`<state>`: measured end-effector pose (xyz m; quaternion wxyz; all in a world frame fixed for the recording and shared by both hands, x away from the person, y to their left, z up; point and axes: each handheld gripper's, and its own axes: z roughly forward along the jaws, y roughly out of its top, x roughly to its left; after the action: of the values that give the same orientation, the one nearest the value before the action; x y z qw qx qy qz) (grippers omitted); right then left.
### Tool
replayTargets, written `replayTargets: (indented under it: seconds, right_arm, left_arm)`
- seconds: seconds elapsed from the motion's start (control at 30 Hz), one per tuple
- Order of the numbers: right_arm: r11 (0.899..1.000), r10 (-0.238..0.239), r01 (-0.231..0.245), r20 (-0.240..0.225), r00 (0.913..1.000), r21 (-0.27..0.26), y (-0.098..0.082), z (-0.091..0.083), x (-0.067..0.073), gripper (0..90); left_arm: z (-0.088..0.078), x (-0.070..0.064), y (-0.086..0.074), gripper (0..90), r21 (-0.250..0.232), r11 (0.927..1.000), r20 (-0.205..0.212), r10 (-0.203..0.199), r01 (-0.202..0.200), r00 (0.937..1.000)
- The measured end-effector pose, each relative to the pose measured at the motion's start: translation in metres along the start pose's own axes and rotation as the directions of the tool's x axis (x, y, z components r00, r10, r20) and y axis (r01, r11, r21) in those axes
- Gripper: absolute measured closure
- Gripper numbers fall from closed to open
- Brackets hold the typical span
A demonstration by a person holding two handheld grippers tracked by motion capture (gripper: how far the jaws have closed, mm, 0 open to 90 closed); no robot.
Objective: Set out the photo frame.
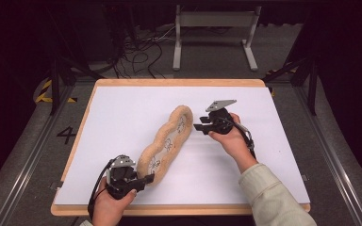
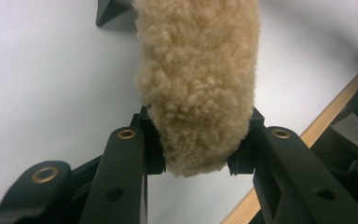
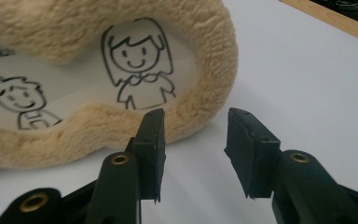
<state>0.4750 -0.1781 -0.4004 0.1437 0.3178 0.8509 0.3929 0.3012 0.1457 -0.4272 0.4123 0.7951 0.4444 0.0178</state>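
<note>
fleecy tan cushion (image 1: 166,142) with printed cartoon children.

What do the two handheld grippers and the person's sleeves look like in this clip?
Both are black. The left gripper and right gripper each carry a grey three-cornered plate on top and trail a black cable. In the gripper views the jaws are matte black bars with brass-coloured rivets and square black pads. The right forearm wears a pale cream ribbed-cuff sleeve.
</note>
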Motion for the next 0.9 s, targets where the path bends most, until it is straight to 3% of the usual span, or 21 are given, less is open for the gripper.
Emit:
replayTargets:
  seconds: [0.17, 0.4, 0.5, 0.57, 0.63, 0.9]
  right_arm:
    - [1.000, 0.018, -0.018, -0.004, 0.9998, 0.009, 0.012, 0.016, -0.011, 57.6]
    - [1.000, -0.005, 0.005, -0.019, 0.9998, 0.010, 0.023, 0.032, -0.019, 57.0]
    - [1.000, -0.016, 0.017, -0.073, 0.9972, 0.012, 0.024, 0.043, -0.026, 59.0]
    - [0.999, -0.034, 0.036, -0.093, 0.9951, 0.016, 0.025, 0.047, -0.026, 66.6]
    - [0.999, -0.043, 0.044, -0.084, 0.9955, 0.014, 0.025, 0.047, -0.026, 72.4]
    - [0.999, -0.037, 0.038, -0.056, 0.9978, 0.016, 0.021, 0.035, -0.023, 73.1]
  left_arm:
    - [0.000, 0.001, 0.000, 65.5, -0.001, 1.0000, 0.003, 0.005, -0.005, 1.0000]
    - [0.000, 0.001, -0.001, 65.5, -0.005, 1.0000, 0.005, 0.004, -0.004, 1.0000]
    - [0.000, 0.001, -0.001, 65.4, -0.007, 0.9999, 0.004, 0.009, -0.009, 0.9999]
    - [0.001, 0.001, -0.001, 65.3, -0.006, 0.9999, 0.009, 0.012, -0.011, 0.9999]
    - [0.002, 0.000, -0.001, 64.9, -0.008, 0.9998, 0.002, 0.017, -0.017, 0.9999]
    - [0.001, 0.000, 0.002, 67.0, -0.005, 0.9996, -0.017, 0.028, -0.028, 0.9995]
